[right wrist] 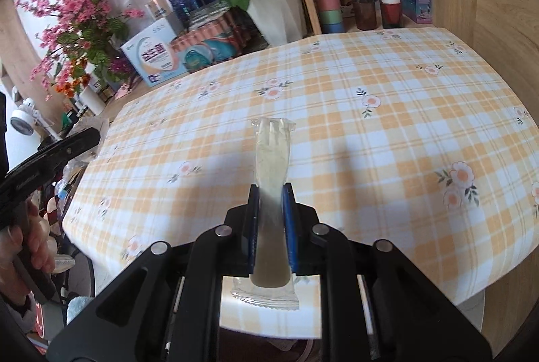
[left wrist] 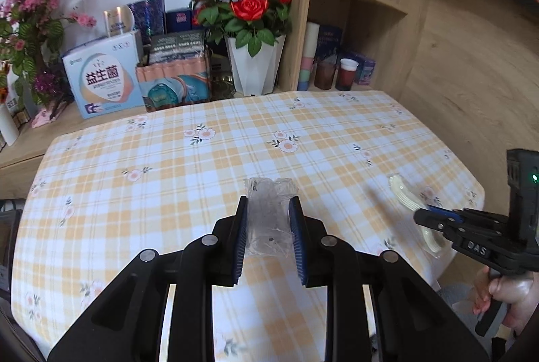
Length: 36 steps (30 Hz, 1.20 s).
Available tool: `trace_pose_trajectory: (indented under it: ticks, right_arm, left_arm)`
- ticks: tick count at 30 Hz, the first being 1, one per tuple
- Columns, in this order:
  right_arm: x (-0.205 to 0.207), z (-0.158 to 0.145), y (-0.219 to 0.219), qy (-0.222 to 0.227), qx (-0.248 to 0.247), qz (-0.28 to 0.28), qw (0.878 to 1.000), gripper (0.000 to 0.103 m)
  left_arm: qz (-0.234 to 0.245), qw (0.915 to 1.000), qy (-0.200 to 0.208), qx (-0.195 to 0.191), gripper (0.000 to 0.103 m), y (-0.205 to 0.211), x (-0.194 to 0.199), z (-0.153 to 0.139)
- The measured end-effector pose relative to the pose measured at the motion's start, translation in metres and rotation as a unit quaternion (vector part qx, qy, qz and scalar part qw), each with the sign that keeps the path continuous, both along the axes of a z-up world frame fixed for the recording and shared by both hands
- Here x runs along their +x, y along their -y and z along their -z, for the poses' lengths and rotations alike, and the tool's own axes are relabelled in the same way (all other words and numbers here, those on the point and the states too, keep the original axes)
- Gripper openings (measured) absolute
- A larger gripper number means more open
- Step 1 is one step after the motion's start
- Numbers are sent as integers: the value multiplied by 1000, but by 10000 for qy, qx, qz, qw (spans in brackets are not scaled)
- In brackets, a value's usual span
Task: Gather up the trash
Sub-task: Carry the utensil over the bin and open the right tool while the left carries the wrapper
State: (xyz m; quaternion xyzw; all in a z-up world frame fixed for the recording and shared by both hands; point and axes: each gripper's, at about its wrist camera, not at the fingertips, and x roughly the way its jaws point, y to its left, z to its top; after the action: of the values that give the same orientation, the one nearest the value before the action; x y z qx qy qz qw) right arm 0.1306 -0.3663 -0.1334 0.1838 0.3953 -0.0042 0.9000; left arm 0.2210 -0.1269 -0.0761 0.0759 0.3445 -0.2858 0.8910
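Left gripper (left wrist: 269,224): clamped on a crumpled clear plastic wrapper (left wrist: 268,217), pads pressing both sides, raised above the checked tablecloth (left wrist: 202,166). Right gripper (right wrist: 272,220): clamped on a wrapped plastic fork (right wrist: 271,166) in its clear sleeve, tines forward, sleeve end hanging out behind the pads; also visible in the left view (left wrist: 438,217) with the fork's handle curving out ahead. Each tool gripped by a hand (left wrist: 508,294) at its trigger.

Both pieces of trash off the table, so pick-up judged done and carrying in hand. Cloth in view otherwise bare of litter. Next move, as a judgement: bringing both loads over a bin and releasing, one at a time. No bin to be seen in either view, so direction impossible to tell.

Containers at the back: white faceted vase (left wrist: 254,65) holding red artificial roses; pink ribbed holder (left wrist: 173,77) stuffed with packets; stack of pastel paper cups (left wrist: 308,59), empty as far as visible; two clear tumblers (left wrist: 325,74) of dark liquid, one with a small white cup set in its mouth.
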Motion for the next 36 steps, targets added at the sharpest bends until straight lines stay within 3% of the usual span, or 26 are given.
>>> trace_pose_trajectory:
  ticks: [10,20,29,36]
  right_arm:
    - [-43,-25,-48,395,-195,-549,9975,17]
    - [-83,-33,-82,551,-225,-926,9939,17]
    - [-119,-41,-106,575,-422,-1314,9888,17]
    - [-124,-33,-107,473,-403,-1549,9860,17]
  left_arm:
    - [-142,9992,237,-300,24,-44,-93,-22]
    - [-518,9968,91,-595,24,-85,-163,-17]
    - [-601,9952,214,-742,24,-104,-208,-20]
    - [-616,9948,215,-784,24,-104,-208,-19]
